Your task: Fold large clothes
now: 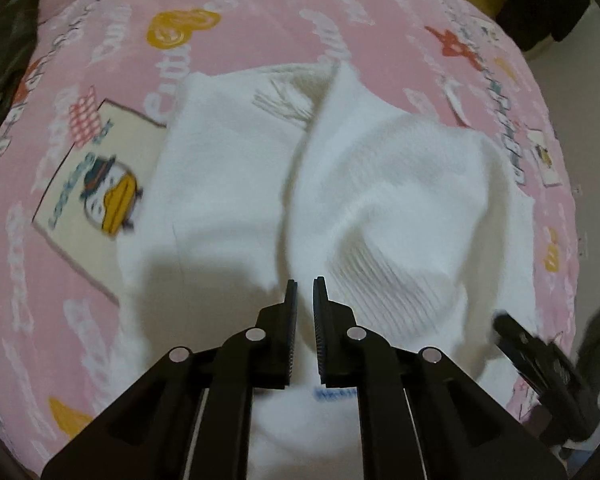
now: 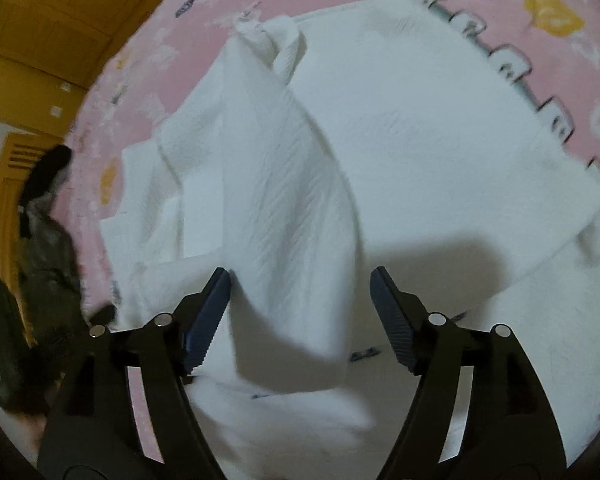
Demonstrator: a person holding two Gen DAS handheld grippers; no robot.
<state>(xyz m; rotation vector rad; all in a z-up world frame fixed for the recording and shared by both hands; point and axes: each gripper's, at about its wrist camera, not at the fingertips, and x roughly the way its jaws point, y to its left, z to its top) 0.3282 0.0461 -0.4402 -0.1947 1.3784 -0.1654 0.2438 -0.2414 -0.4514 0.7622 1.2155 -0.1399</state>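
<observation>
A large white knit garment (image 1: 380,184) lies on a pink printed bedsheet (image 1: 260,24), part folded, with a raised ridge of cloth down its middle and a ribbed cuff near my left gripper. My left gripper (image 1: 305,292) hovers over the garment with its jaws nearly closed and a narrow gap between them, nothing held. My right gripper (image 2: 300,280) is open wide above the garment (image 2: 420,128), with the cloth ridge (image 2: 284,208) running between its fingers. The right gripper also shows at the right edge of the left wrist view (image 1: 540,356).
The pink bedsheet (image 2: 148,48) surrounds the garment. A yellow wooden door or cabinet (image 2: 40,40) stands beyond the bed's left edge. Dark clothing (image 2: 44,248) lies at that edge, and another dark heap (image 1: 4,40) at the far left of the left wrist view.
</observation>
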